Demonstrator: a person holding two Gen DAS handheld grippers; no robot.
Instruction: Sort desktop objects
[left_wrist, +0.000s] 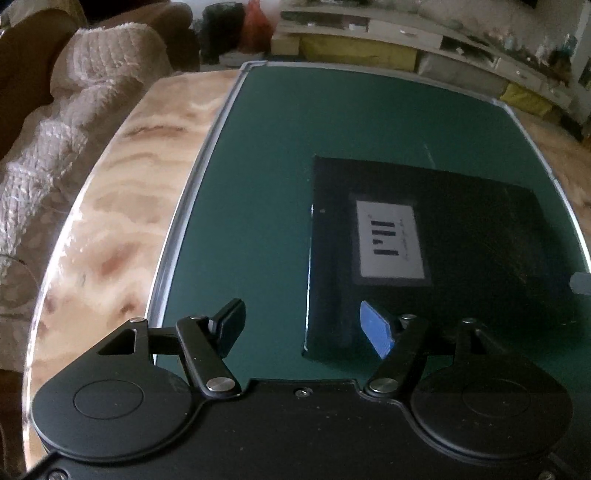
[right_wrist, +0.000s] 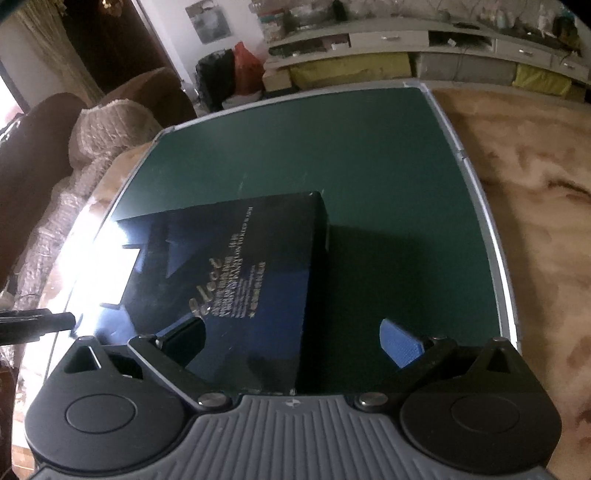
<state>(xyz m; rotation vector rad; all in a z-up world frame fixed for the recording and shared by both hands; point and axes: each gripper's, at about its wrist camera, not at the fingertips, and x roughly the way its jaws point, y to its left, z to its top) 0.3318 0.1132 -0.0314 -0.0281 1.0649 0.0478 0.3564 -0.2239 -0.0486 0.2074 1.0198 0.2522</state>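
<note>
Dark box (right_wrist: 236, 280) lies on green mat (right_wrist: 369, 166), both jaws wide open, holding nothing.

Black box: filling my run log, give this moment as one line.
black box flat on green mat | left gripper open | right gripper open | nothing held

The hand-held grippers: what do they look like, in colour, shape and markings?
Both are alike. The left hand-held gripper has a black body with two round discs, black linkage bars with silver pivots, one black finger pad and one blue. The right hand-held gripper has the same parts, plus a grey ribbed plate in the middle. No cables or sleeves show.
</note>
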